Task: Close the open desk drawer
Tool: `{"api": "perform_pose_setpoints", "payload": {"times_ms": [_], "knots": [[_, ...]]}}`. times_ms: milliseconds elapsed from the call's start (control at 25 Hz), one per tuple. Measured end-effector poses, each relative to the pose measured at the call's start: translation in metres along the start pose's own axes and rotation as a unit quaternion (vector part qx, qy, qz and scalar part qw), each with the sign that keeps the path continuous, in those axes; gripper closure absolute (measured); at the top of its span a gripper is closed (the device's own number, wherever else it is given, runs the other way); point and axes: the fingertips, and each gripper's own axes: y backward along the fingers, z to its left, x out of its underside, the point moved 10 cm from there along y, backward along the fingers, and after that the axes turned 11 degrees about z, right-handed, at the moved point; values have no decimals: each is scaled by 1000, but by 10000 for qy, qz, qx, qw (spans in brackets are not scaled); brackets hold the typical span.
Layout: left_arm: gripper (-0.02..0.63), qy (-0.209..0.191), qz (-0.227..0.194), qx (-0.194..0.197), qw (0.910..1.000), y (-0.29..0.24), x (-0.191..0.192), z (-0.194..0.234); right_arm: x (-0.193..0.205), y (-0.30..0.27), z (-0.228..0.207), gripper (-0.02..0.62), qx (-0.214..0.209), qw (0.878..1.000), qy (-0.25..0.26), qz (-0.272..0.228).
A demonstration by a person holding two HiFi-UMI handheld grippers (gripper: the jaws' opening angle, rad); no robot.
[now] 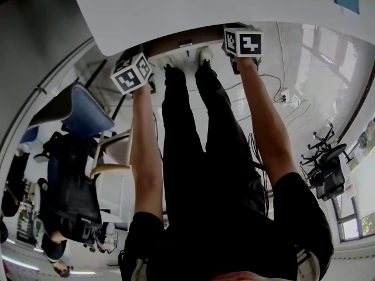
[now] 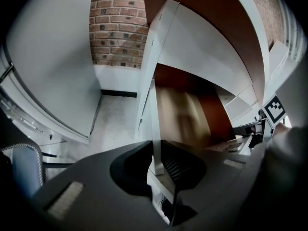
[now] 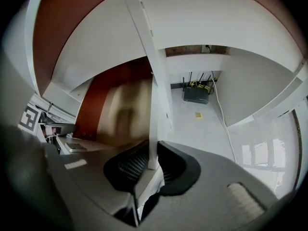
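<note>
A white desk top fills the top of the head view, with the open drawer showing brown just under its near edge. The drawer has a wooden bottom and thin white side walls. My left gripper is shut on the drawer's left wall. My right gripper is shut on the drawer's right wall. Both point steeply down, and in each the white wall fills the gap between the pads.
The person's legs stand between the two arms. A blue chair is at the left and a black office chair at the right. Cables and a router lie on the floor. A brick wall is behind the desk.
</note>
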Motion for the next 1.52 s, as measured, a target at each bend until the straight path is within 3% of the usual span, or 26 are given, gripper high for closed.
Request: {"api": "perform_pose_setpoints", "payload": {"times_ms": [680, 840, 1080, 1520], "knots": [[522, -24, -71, -59, 10000, 0, -18, 2, -11, 2, 1, 531, -64, 9993, -273, -261], [516, -66, -210, -50, 9997, -2, -16, 1, -9, 0, -1, 525, -86, 9987, -286, -406], [479, -181, -394, -103, 9990, 2, -18, 2, -6, 6, -4, 462, -72, 9970, -379, -678], [459, -252, -686, -123, 9972, 25, -12, -1, 9, 31, -2, 454, -123, 9928, -323, -1143]]}}
